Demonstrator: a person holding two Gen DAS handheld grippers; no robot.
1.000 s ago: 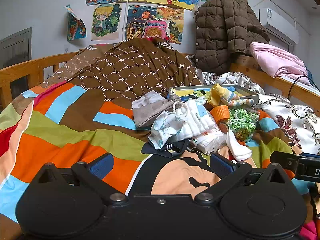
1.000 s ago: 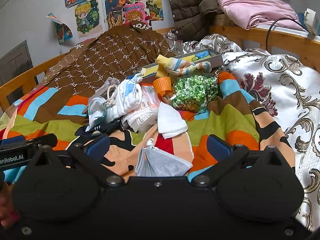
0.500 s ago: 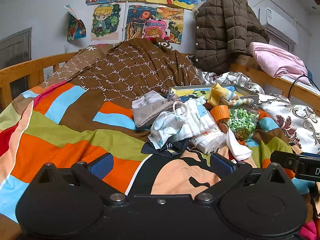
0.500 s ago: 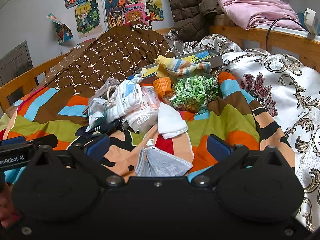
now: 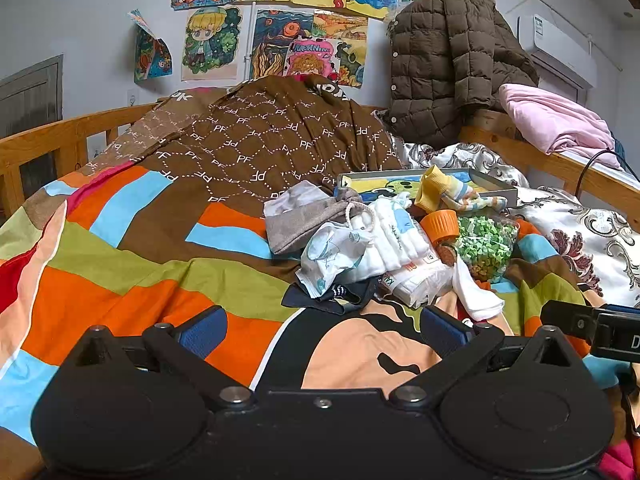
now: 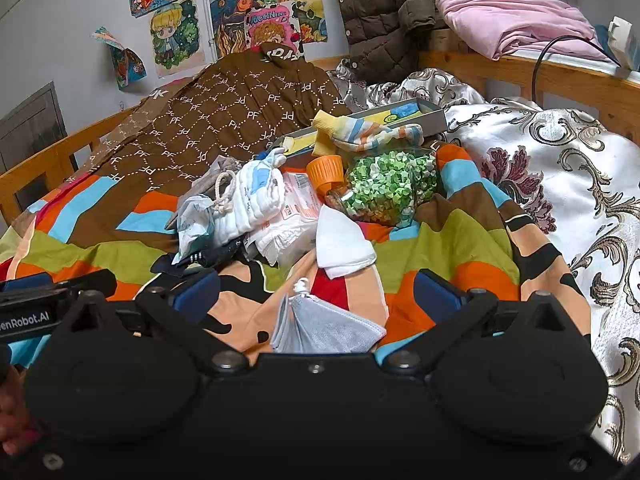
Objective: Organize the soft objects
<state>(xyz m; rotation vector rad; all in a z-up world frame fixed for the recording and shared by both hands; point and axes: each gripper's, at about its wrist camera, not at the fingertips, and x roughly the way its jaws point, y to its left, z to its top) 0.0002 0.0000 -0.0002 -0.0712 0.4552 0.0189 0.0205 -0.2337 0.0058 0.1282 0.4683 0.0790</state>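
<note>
A heap of soft things lies on the striped bedspread (image 5: 120, 272): a grey drawstring pouch (image 5: 304, 216), folded white cloths (image 5: 384, 240), a white sock (image 5: 476, 292), a dark blue cloth (image 5: 332, 296) and a striped yellow sock (image 5: 452, 194). In the right wrist view I see the white cloths (image 6: 256, 200), the white sock (image 6: 344, 246), the striped sock (image 6: 360, 132) and a grey mask (image 6: 324, 328) between my fingers. My left gripper (image 5: 322, 330) is open and empty, short of the heap. My right gripper (image 6: 316, 294) is open around the mask, low over the bedspread.
A plastic jar of green bits with an orange lid (image 6: 384, 184) lies in the heap. A flat picture box (image 6: 400, 116) sits behind it. A brown quilt (image 5: 260, 140), a brown jacket (image 5: 448, 68), pink bedding (image 6: 516, 24) and wooden bed rails (image 5: 52, 140) surround the spot.
</note>
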